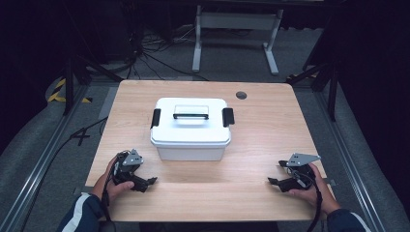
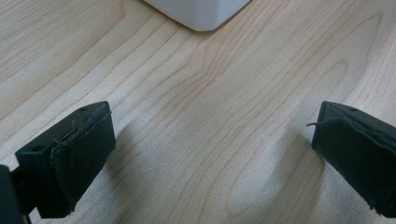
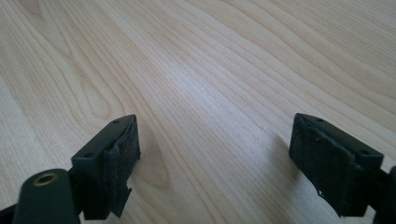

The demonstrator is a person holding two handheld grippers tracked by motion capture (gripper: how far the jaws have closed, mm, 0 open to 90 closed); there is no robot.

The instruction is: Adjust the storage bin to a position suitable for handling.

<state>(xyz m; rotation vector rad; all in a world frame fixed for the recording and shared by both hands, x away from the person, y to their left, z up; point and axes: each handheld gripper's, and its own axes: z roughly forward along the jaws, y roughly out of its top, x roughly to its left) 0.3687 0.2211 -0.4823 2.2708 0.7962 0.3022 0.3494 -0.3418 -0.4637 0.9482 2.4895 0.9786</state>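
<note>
A white lidded storage box (image 1: 189, 128) with black side latches and a clear handle on top stands in the middle of the wooden table (image 1: 251, 145). My left gripper (image 1: 148, 182) rests on the table near the box's front left corner, jaws wide apart and nothing between them. The left gripper view has the box's corner (image 2: 201, 11) at the top, beyond my left gripper (image 2: 212, 154). My right gripper (image 1: 273, 181) lies at the table's front right, well clear of the box, open over bare wood. Bare wood also lies between its jaws in the right gripper view (image 3: 212, 154).
A round cable hole (image 1: 241, 95) sits at the table's far right. Dark floor, cables and a white desk frame (image 1: 237, 34) lie beyond the far edge. A person's hands and blue sleeves come in at the bottom.
</note>
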